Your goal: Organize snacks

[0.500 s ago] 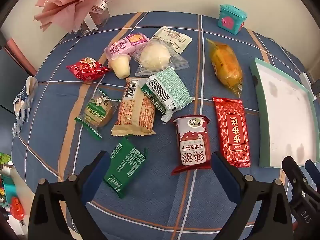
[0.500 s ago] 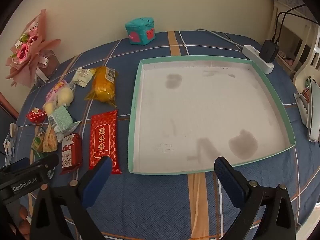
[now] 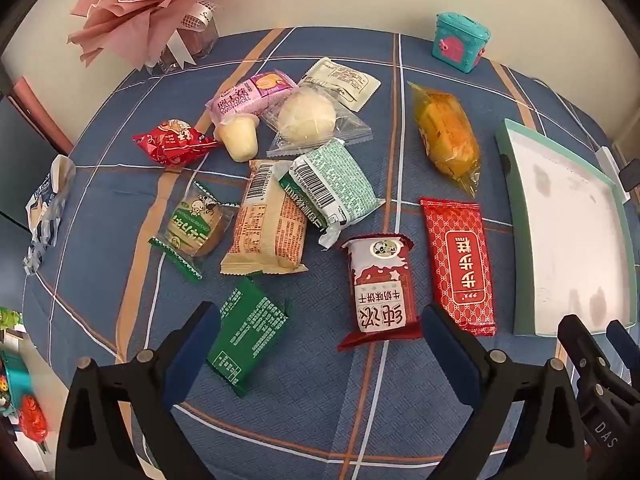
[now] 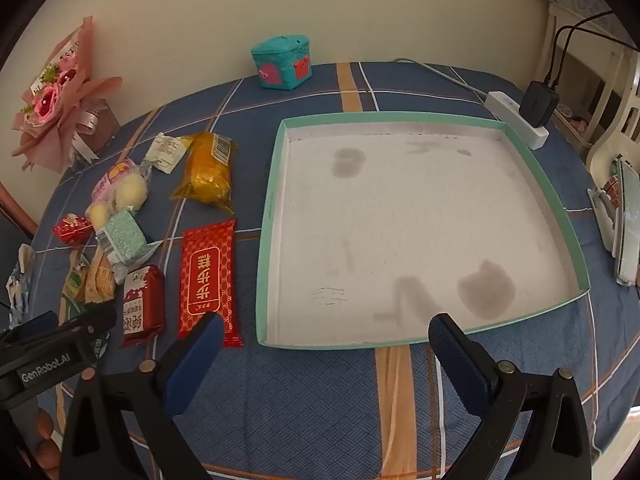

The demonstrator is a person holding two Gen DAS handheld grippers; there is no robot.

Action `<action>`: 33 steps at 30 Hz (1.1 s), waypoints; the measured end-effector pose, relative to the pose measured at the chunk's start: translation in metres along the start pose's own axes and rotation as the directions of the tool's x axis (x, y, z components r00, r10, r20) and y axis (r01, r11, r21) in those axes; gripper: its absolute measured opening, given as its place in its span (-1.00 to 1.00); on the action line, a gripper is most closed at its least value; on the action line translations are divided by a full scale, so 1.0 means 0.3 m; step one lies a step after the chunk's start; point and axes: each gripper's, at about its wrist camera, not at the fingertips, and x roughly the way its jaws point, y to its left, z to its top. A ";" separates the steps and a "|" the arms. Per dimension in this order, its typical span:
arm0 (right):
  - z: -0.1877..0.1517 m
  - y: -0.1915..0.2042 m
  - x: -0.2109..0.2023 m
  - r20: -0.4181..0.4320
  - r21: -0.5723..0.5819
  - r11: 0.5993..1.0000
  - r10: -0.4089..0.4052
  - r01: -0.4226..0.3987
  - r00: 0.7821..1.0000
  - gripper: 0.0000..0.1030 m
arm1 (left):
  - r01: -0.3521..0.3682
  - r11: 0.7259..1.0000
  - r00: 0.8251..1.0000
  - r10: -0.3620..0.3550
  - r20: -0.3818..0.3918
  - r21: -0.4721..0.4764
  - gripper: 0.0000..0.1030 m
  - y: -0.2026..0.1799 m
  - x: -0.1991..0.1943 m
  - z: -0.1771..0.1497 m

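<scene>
Left wrist view: snacks lie scattered on the blue plaid cloth, all to the left of the tray (image 3: 505, 148), none in it yet.
Left gripper (image 3: 316, 334): jaws spread as wide as they go, holding nothing, hovering above the cloth and tilted steeply down.
Nearest packs: green pack (image 3: 250, 336) just beside the left finger; milk-biscuit pack (image 3: 378, 292) between the fingers' line and the tray; red bar (image 3: 460, 264) closer to the tray, lying apart from the pile.
Pile: farther from the tray, the mint pack (image 3: 332, 188) overlaps the orange-print pack (image 3: 268, 228), and the bun (image 3: 306, 118) overlaps its neighbours.
Advice: likely best to start with a pack that lies alone, such as the milk-biscuit pack; straddle its short width, close gently so the wrapper does not crush or slide.
Right wrist view: tray (image 4: 532, 160) shows an empty white floor with grey stains; its near rim lies just beyond the fingers.
Right gripper (image 4: 324, 332): jaws fully apart, empty, poised over the tray's near-left corner.
Red bar (image 4: 208, 276): just left of the tray wall, parallel to it, within easy reach.
Risk: the two grippers are close; work one at a time, and lift each pack over the rim.
</scene>
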 end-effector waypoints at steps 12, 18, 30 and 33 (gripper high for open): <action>0.002 0.006 0.003 -0.006 -0.009 1.000 -0.006 0.006 1.000 1.00 | 0.003 1.000 1.000 -0.003 0.004 -0.001 0.95 0.008 0.004 -0.006; -0.001 0.004 0.005 -0.010 -0.013 1.000 -0.010 0.009 1.000 1.00 | 0.003 1.000 1.000 -0.003 0.005 0.001 0.95 0.007 0.004 -0.008; -0.001 0.008 0.006 -0.012 -0.019 1.000 -0.015 0.015 1.000 1.00 | 0.003 1.000 1.000 -0.003 0.006 0.001 0.95 0.008 0.004 -0.009; -0.002 0.008 0.006 -0.012 -0.019 1.000 -0.015 0.015 1.000 1.00 | 0.003 1.000 1.000 -0.003 0.006 0.002 0.95 0.008 0.004 -0.008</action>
